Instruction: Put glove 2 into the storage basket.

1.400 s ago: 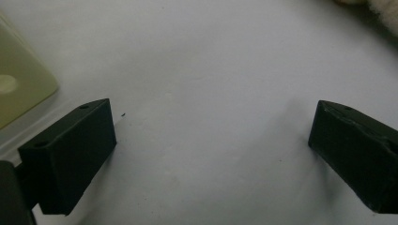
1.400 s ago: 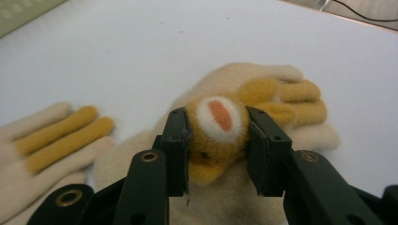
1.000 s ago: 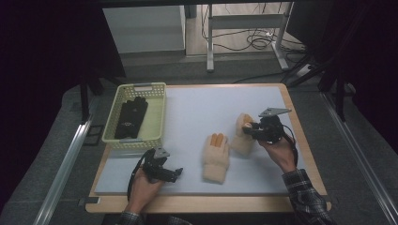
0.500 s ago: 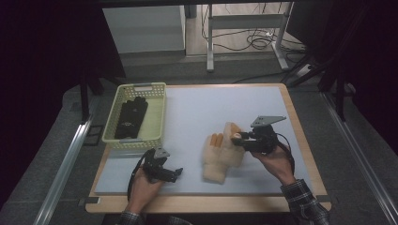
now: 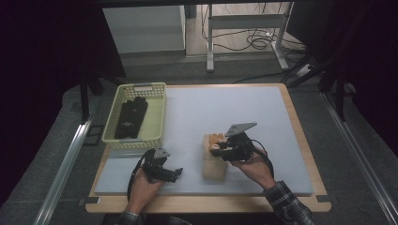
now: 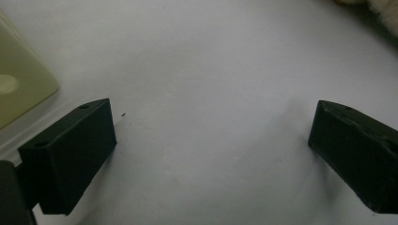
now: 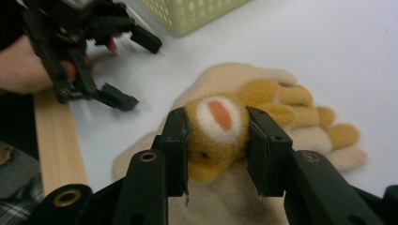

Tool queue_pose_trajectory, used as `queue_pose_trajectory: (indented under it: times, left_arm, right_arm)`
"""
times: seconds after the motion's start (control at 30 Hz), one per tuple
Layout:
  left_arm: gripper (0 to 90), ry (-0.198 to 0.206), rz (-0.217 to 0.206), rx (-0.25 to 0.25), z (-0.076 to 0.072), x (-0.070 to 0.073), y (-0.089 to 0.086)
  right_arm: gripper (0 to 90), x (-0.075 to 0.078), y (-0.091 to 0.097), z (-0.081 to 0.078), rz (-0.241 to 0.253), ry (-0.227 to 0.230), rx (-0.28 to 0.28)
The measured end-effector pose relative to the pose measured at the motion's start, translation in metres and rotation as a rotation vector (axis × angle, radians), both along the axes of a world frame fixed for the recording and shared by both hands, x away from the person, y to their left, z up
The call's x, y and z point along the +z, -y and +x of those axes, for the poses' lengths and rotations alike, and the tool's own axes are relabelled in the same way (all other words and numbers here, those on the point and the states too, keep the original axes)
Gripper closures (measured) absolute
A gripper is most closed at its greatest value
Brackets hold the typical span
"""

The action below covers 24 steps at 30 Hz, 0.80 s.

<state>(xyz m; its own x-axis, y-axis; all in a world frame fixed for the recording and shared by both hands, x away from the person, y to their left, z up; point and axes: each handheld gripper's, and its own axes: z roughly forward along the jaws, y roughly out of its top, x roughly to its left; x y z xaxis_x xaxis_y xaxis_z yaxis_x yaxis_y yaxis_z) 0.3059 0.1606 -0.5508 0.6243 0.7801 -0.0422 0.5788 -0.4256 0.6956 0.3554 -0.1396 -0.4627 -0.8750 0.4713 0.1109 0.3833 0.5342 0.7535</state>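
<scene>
Gloves number two on the white mat (image 5: 197, 112), both tan and fuzzy: one glove (image 7: 225, 129) is pinched in the right gripper (image 7: 218, 152), whose jaws stand partly closed, pads pressing on its folded, orange-patched bulk; it hangs just over the other glove (image 5: 213, 168), which lies flat on the mat near the front edge; one yellow basket (image 5: 141, 117) sits at the mat's left with a dark item (image 5: 130, 117) inside; the left gripper (image 6: 211, 145) rests on the mat, jaws spread wide with nothing between them.
</scene>
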Motion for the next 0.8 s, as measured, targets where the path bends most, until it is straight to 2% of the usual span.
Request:
queue_pose_trajectory:
  times: [0.13, 0.27, 0.47, 0.6, 0.8]
  left_arm:
    - [1.2, -0.001, 0.002, -0.003, 0.0, 0.0, 0.0]
    - [1.2, -0.003, 0.003, -0.003, 0.0, 0.0, 0.0]
    - [1.2, -0.003, 0.003, -0.003, 0.0, 0.0, 0.0]
    - [1.2, -0.003, 0.001, -0.001, 0.0, 0.0, 0.0]
    - [1.2, -0.002, 0.001, 0.0, 0.0, 0.0, 0.0]
  right_arm:
    - [59.6, -0.014, -0.003, 0.0, -0.046, 0.015, -0.015]
    - [53.0, -0.026, -0.004, -0.002, -0.076, 0.022, -0.022]
    - [43.5, -0.042, -0.005, -0.003, -0.084, 0.018, -0.034]
    - [36.8, -0.04, -0.004, -0.004, -0.085, 0.024, -0.04]
    - [34.6, -0.026, 0.008, -0.006, -0.072, 0.05, -0.059]
